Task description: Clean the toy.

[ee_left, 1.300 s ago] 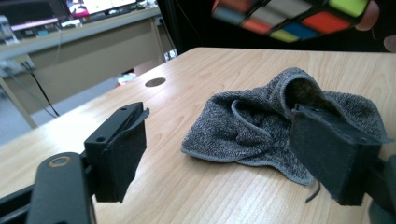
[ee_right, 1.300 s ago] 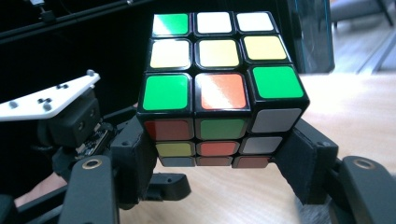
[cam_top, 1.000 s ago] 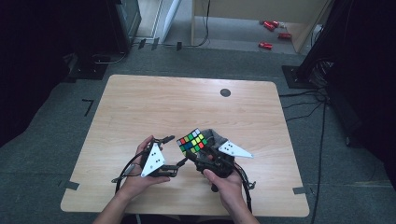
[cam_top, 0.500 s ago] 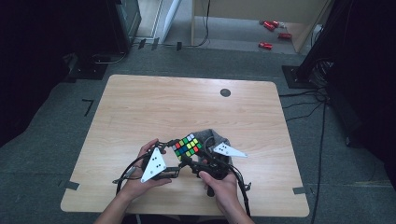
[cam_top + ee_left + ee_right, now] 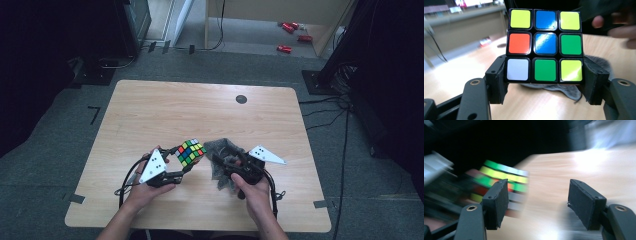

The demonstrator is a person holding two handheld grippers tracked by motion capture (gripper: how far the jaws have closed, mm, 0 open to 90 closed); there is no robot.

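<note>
The left claw [image 5: 545, 82], having just been closing, now grips the cube [image 5: 545, 45] above the counter [image 5: 200, 115]; the right claw [image 5: 539, 205] gapes empty, cloth [image 5: 222, 150] unused; wiping probably remains.

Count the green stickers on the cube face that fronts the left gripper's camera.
3. On the cube, held between the left gripper jaws, green squares sit at middle row right, bottom row centre, and bottom row right, more yellowish-green. Other faces are hidden there.

No text, label, brand, number or sign can be read anywhere in these views.
</note>
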